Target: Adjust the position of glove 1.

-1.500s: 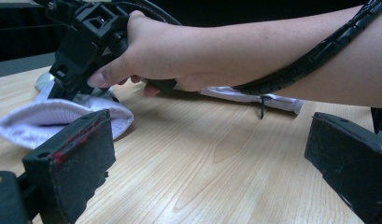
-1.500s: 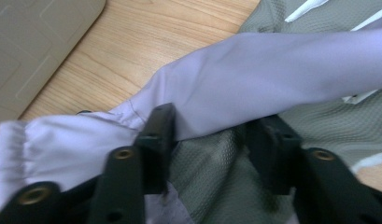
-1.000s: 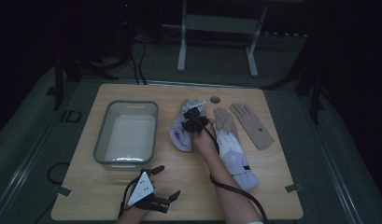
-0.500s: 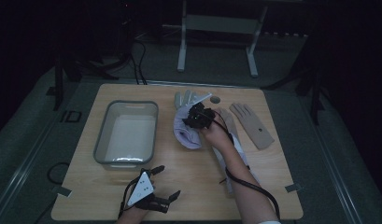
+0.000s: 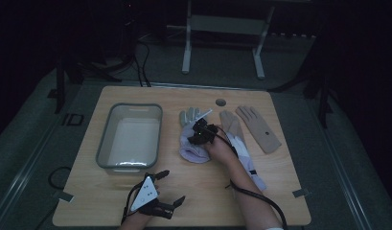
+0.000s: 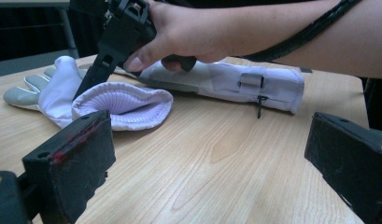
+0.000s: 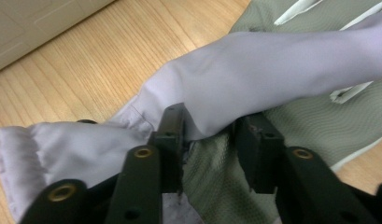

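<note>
On the desk: wooden desk (image 5: 98,201) carries everything.
White glove: soft white fabric glove (image 5: 192,143) lies at frame centre, partly over a grey-green glove (image 5: 188,116).
Right claw: right claw (image 7: 208,135) has just been opening; jaws apart, straddling a fold of the white glove, pads not pressing it.
Left claw: left claw (image 5: 170,188), lower centre, jaws wide apart, holding nothing.
Bin: clear plastic rectangular bin (image 5: 103,143) sits left of the gloves.
</note>
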{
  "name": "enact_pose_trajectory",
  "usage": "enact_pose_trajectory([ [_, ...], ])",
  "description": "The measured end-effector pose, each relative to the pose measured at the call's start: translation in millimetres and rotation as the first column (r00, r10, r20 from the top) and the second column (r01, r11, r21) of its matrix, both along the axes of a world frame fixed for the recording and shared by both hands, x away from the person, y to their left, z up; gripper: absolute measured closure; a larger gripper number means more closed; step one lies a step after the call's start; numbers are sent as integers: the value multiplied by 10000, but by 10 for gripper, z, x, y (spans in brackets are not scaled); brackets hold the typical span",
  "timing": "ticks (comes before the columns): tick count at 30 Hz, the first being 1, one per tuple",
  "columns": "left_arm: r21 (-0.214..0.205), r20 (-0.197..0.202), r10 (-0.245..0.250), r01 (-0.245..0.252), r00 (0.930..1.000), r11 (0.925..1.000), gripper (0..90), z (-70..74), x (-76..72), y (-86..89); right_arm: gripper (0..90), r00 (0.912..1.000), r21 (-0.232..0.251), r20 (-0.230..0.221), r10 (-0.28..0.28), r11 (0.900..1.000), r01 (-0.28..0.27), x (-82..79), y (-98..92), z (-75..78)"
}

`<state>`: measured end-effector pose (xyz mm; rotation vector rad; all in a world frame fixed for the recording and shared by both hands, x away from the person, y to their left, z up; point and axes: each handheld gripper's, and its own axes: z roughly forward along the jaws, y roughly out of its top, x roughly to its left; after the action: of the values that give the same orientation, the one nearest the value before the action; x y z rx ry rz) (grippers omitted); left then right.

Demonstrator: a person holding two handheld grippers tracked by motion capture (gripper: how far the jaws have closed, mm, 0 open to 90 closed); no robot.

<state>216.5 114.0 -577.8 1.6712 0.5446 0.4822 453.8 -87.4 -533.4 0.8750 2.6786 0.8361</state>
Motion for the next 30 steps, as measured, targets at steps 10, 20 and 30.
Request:
enact_pose_trajectory([
  [10,-21,7,33,-33,10000,10000,19,-1,0,2,368,9998,521,-164,-83,9986,92,-32,-66,-2],
  [20,-16,10,49,-49,10000,10000,19,0,-1,1,279,9999,1050,-81,121,9944,-112,-145,-279,246],
  [30,-32,5,73,-73,10000,10000,19,-1,-1,2,179,9996,1396,107,-246,9899,228,-279,-504,404],
])
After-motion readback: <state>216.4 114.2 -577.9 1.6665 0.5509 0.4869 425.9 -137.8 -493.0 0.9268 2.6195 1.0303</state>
